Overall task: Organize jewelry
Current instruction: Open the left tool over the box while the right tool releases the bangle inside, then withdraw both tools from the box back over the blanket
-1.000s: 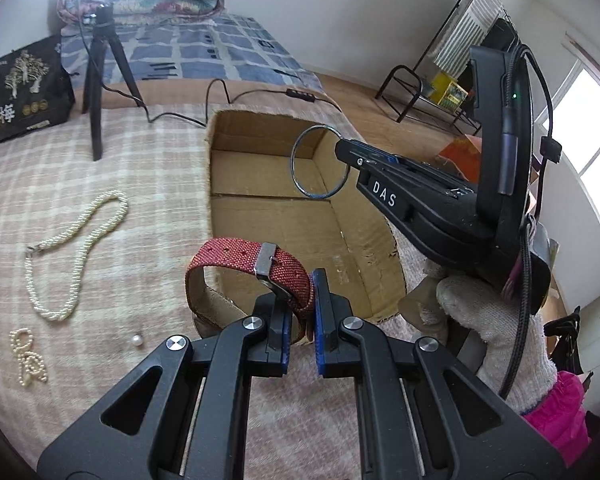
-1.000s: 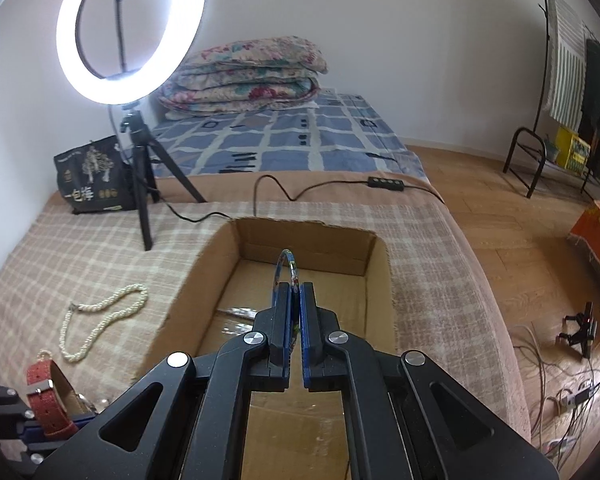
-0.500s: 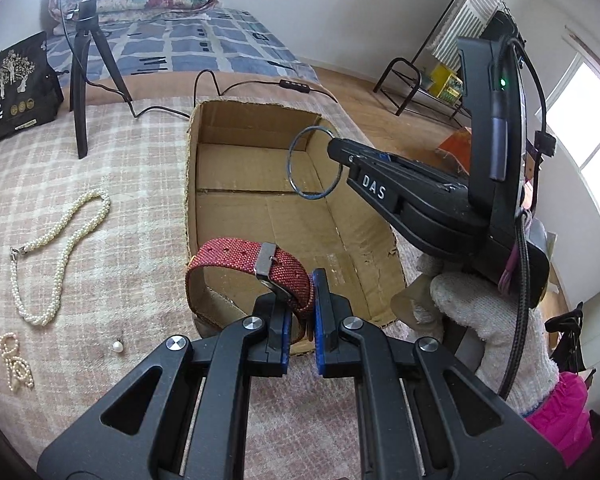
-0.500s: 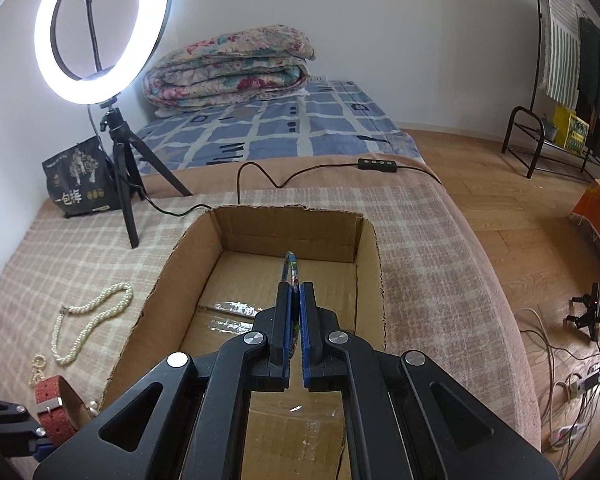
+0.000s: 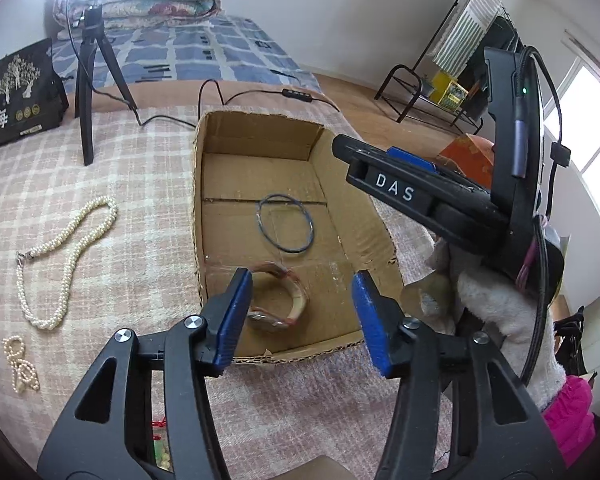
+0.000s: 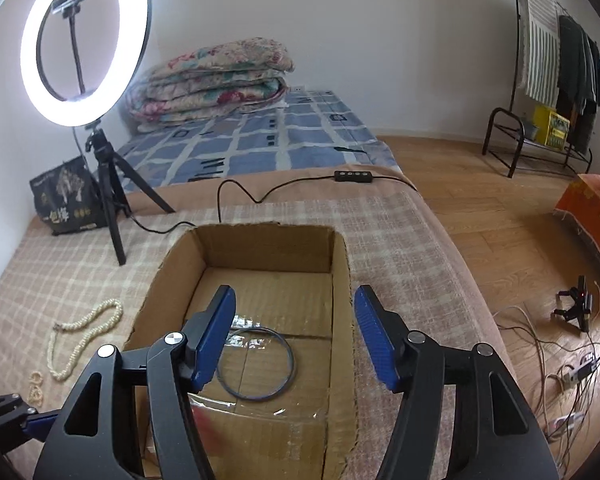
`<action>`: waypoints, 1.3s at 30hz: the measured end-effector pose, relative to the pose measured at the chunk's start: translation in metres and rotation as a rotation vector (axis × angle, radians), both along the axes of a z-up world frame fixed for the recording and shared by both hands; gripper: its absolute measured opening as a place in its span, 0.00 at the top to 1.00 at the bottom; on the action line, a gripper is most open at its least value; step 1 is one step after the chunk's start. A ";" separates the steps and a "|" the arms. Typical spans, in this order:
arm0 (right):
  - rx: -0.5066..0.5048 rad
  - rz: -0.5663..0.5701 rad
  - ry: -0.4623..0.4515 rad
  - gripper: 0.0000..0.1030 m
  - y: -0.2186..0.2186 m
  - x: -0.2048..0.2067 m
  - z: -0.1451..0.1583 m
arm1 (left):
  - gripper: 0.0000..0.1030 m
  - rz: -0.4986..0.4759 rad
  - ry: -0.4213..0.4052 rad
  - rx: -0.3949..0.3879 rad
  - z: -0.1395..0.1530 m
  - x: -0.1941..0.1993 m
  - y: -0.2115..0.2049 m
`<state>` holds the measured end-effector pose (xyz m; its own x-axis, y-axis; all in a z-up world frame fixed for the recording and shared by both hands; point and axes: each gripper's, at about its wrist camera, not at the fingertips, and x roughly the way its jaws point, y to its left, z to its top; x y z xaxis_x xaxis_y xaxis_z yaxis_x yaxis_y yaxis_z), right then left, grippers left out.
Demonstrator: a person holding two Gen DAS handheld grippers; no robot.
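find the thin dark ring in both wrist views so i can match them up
Left wrist: the thin dark ring lies flat mid-floor of the cardboard box.
Right wrist: the ring lies on the box floor, lower centre, partly behind the left finger.
Shared landmark: the pearl necklace left of the box.

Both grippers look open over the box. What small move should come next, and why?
Probably swing the left gripper out toward the pearl necklace on the blanket. The watch and thin ring already lie inside the cardboard box, both grippers are open and empty, and the necklace lies nearest the left one.
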<state>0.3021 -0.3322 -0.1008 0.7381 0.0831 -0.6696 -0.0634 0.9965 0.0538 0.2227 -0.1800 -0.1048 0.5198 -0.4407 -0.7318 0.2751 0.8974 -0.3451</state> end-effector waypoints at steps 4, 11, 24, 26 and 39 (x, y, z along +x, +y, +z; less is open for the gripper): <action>-0.001 -0.003 -0.004 0.37 0.002 -0.003 0.006 | 0.48 -0.001 -0.007 0.000 0.005 -0.003 0.003; -0.020 -0.002 -0.020 0.37 0.010 -0.013 0.022 | 0.48 0.014 -0.027 -0.001 0.016 -0.013 0.019; 0.015 0.044 -0.041 0.37 0.033 -0.045 0.046 | 0.48 0.105 -0.084 0.009 0.039 -0.033 0.096; 0.011 0.069 -0.046 0.37 0.042 -0.054 0.048 | 0.48 0.126 -0.088 0.007 0.041 -0.034 0.111; 0.053 0.245 -0.069 0.37 0.103 -0.113 0.052 | 0.48 0.239 -0.097 0.021 0.042 -0.050 0.210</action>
<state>0.1887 -0.2290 -0.0484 0.7356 0.2984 -0.6081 -0.3075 0.9470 0.0928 0.1724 0.0305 -0.0630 0.6753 -0.2823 -0.6814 0.0853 0.9475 -0.3081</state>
